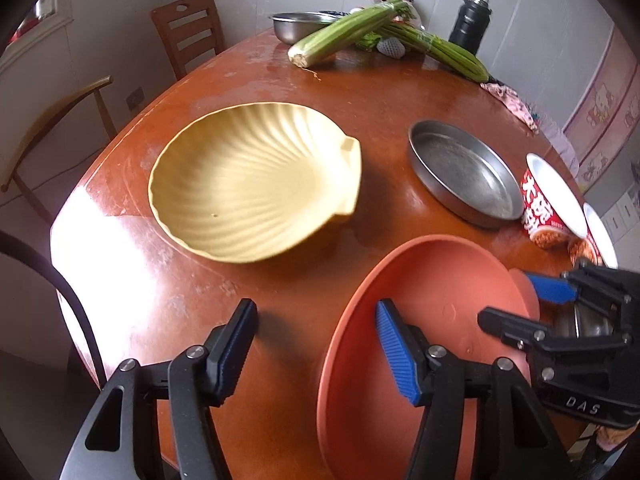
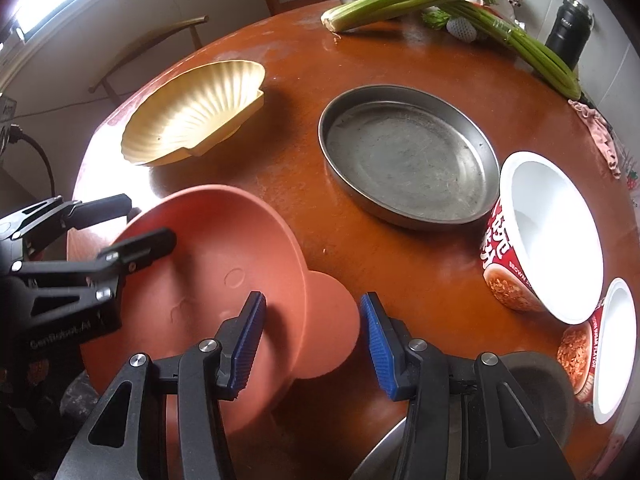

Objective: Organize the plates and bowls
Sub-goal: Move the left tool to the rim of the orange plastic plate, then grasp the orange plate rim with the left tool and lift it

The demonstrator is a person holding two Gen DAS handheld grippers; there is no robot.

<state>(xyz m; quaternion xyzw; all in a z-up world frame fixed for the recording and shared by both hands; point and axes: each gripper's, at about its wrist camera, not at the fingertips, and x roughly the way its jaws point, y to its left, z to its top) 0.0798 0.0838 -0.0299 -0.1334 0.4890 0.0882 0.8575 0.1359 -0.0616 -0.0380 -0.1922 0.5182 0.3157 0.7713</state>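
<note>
- The left gripper (image 1: 316, 344) straddles the near rim of a terracotta-coloured round plastic plate (image 1: 436, 292). One jaw is inside the plate and one outside. The pads are apart from the rim, so nothing is clamped.
- The right gripper (image 2: 310, 342) brackets the plate's rounded tab handle (image 2: 332, 320). Whether the pads press it cannot be told. Two grippers on opposite rims would likely steady a wide, shallow plate for lifting.
- Ahead of the left gripper, a pale yellow scallop-shell dish (image 1: 252, 184) lies on the reddish wooden counter (image 1: 372, 92).
- Beyond the right gripper sits a round steel pan (image 2: 408, 156), with two paper noodle bowls (image 2: 548, 236) to its right, all probably awaiting stacking.
</note>
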